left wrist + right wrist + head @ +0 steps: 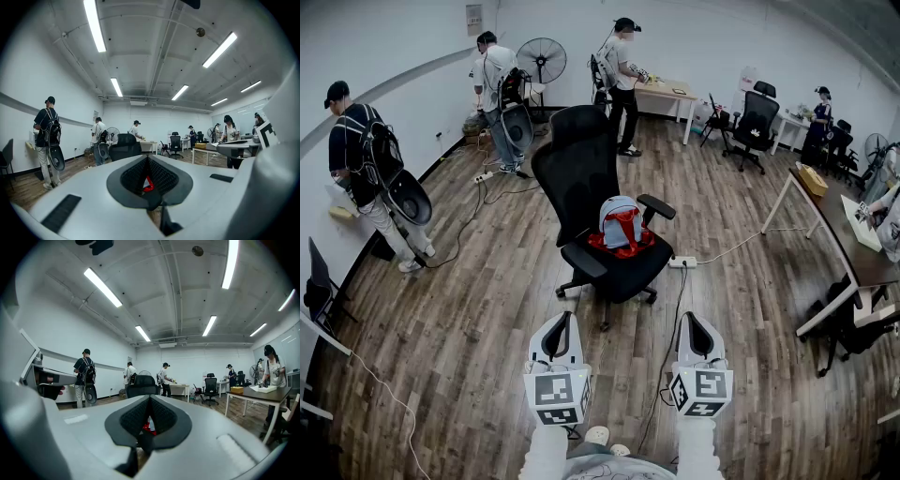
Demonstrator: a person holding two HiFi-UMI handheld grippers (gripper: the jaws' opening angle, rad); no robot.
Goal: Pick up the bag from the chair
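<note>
Red and grey-blue fabric marks the bag [621, 226], which sits upright on the seat of the black office chair [578, 164]. It leans back against the backrest between the two armrests, so its top is open to a reach from the front. The left hand-held gripper [562, 326] and the right hand-held gripper [691, 328] hang side by side low in the head view, well apart from the chair and both aimed at it. That is probably why each gripper view shows a sliver of red through the slit between its mesh pads. Each has its jaws closed tip to tip with nothing between them. The pick-up looks not yet begun: the approach comes first, and the jaws must part before either can take the bag. A power strip [682, 262] and its cable [741, 242] lie on the wood floor [478, 319] just beside the chair base, which I judge worth stepping around
</note>
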